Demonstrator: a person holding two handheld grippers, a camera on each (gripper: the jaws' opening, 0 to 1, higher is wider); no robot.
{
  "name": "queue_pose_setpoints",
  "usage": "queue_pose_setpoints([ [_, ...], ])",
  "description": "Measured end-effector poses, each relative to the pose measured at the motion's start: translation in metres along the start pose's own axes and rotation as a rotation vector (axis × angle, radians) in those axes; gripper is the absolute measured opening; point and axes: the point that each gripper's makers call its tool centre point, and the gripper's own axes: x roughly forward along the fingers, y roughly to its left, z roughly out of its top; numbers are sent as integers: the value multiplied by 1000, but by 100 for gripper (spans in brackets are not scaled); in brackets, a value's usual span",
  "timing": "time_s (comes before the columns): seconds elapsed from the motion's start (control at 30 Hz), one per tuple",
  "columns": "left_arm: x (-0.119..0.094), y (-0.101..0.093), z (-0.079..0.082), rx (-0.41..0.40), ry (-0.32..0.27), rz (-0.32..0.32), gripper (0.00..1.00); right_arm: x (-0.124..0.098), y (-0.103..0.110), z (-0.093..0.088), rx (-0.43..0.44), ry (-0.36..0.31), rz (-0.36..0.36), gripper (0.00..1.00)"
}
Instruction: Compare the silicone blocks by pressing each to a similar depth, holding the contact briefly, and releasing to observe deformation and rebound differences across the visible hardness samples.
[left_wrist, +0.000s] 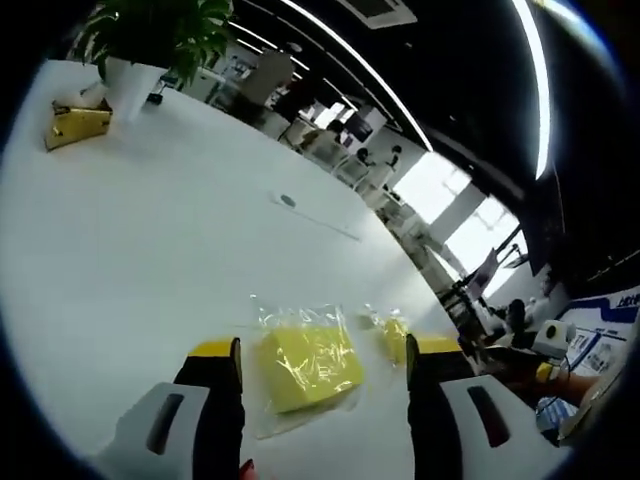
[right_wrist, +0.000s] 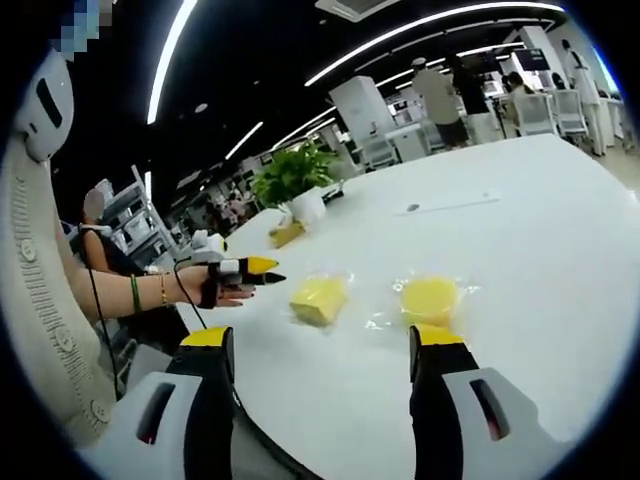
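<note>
Two yellow silicone blocks, each in a clear wrapper, lie on the white tabletop: in the left gripper view the square block sits between the left claw tips, both jaws spread wide and holding nothing, with the second block just beside the right-hand jaw. In the right gripper view the right claw is also wide and empty, hanging well back from the tabletop edge, with the rounder block ahead of its right jaw and the square one farther left. The left claw is plainly the nearer one — by my reading the square block lies straight ahead of it, with no marked long axis, so pressing calls for a short descent onto it.
</note>
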Motion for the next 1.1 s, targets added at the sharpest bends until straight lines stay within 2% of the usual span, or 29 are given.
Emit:
queue_pose_setpoints([
  [0.13,14,12,-1,-44,13,-12,59,4,-1,-5,7,22,-3,65],
  [0.17,18,13,-6,-79,42,-24,56,5,-2,-6,8,28,-6,65],
  [0.23,26,17,-4,-96,28,-42,54,6,-4,-6,11,33,-12,65],
  [0.3,32,20,-1,-154,0,-58,54,7,-5,-6,11,37,-17,64],
  [0.5,42,35,-5,-219,-2,-81,48,9,-9,-5,9,48,-30,64],
  [0.6,45,39,-5,-304,-22,-108,43,11,-14,-4,10,42,-52,66],
  [1.03,63,39,-16,-330,25,-158,20,11,-14,-8,11,62,-51,65],
  [1.1,64,39,-13,-353,5,-166,17,12,-14,-8,11,65,-49,64],
])
